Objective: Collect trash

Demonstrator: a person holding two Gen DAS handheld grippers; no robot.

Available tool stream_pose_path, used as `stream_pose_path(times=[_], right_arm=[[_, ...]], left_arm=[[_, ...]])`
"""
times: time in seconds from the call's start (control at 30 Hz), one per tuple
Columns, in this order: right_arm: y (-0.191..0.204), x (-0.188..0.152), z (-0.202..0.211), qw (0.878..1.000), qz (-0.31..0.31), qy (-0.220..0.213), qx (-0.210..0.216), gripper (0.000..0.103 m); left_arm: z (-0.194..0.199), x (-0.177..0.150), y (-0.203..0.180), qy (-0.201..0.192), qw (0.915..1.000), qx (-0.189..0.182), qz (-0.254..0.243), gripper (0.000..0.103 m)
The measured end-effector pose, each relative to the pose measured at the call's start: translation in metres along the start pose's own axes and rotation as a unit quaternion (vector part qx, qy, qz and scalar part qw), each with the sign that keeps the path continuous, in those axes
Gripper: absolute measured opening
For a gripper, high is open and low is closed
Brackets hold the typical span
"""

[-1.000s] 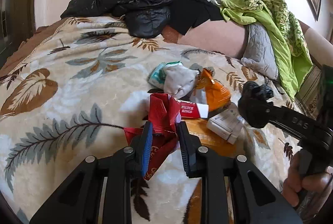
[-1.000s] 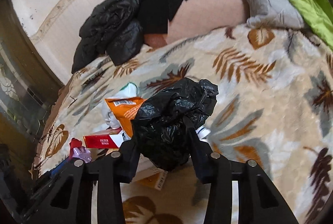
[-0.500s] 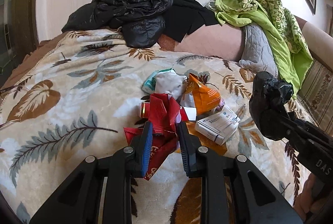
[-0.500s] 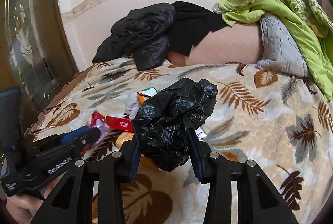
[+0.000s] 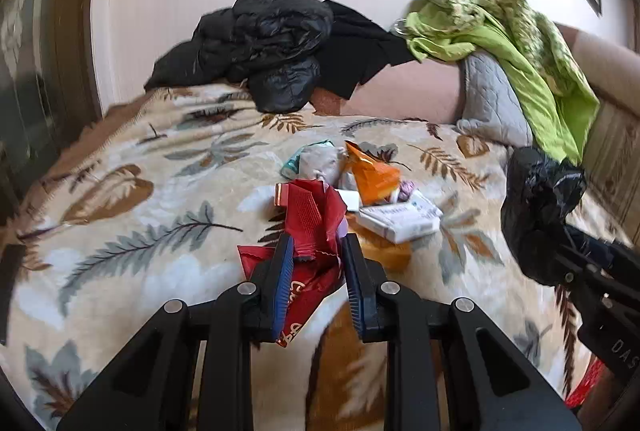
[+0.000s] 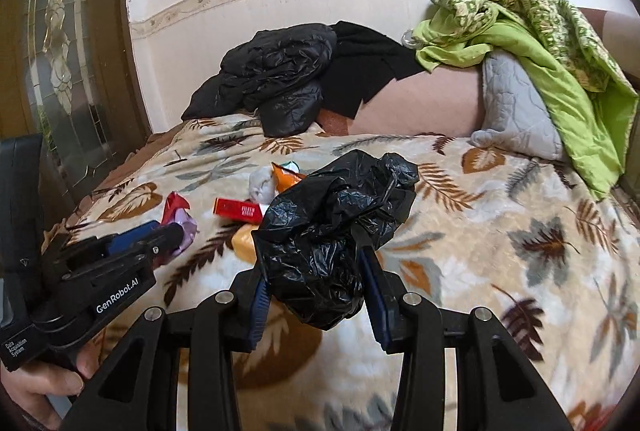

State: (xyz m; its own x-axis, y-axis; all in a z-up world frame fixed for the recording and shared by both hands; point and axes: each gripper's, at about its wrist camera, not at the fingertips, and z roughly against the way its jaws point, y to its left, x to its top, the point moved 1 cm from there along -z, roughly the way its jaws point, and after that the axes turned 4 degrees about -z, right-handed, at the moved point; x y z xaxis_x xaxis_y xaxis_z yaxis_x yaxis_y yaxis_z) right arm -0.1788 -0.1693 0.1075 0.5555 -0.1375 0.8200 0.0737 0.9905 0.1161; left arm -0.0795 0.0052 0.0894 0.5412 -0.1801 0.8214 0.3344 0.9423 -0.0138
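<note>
While both hands have drawn back and up from the bed (image 5: 120, 271), the left gripper (image 5: 316, 251) clamps the red wrapper (image 5: 312, 219), the right gripper (image 6: 316, 263) the black bag (image 6: 332, 231); bagging looks next.

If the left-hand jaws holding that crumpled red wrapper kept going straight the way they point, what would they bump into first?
Most likely the small trash pile on the leaf-patterned blanket: the flat white carton and orange foil packet lie just past the left gripper and its crumpled red wrapper. Depth is hard to judge through this lens.

Black plastic grippers (image 5: 316, 271) w/ blue jaw pads, silver screws, white "GenRobot.AI" lettering.
</note>
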Motion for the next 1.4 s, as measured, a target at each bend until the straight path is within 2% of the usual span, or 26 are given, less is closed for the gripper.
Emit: stream_pose_path(times=[0.3, 0.57, 0.97, 1.4], right_arm=[[-0.007, -0.027, 0.052, 1.0, 0.005, -0.018, 0.005, 0.045], [-0.001, -0.031, 0.053, 1.0, 0.021, -0.02, -0.008, 0.045], [0.008, -0.032, 0.041, 0.999, 0.037, -0.009, 0.002, 0.045], [0.01, -0.032, 0.04, 0.999, 0.038, -0.007, 0.003, 0.045]], left_arm=[[0.056, -0.028, -0.028, -0.023, 0.9978, 0.023, -0.058, 0.024], [0.046, -0.036, -0.033, -0.015, 0.9968, 0.042, -0.065, 0.024], [0.029, -0.036, -0.02, 0.002, 0.998, 0.042, -0.046, 0.024], [0.029, -0.035, -0.019, 0.003, 0.9981, 0.041, -0.045, 0.024]])
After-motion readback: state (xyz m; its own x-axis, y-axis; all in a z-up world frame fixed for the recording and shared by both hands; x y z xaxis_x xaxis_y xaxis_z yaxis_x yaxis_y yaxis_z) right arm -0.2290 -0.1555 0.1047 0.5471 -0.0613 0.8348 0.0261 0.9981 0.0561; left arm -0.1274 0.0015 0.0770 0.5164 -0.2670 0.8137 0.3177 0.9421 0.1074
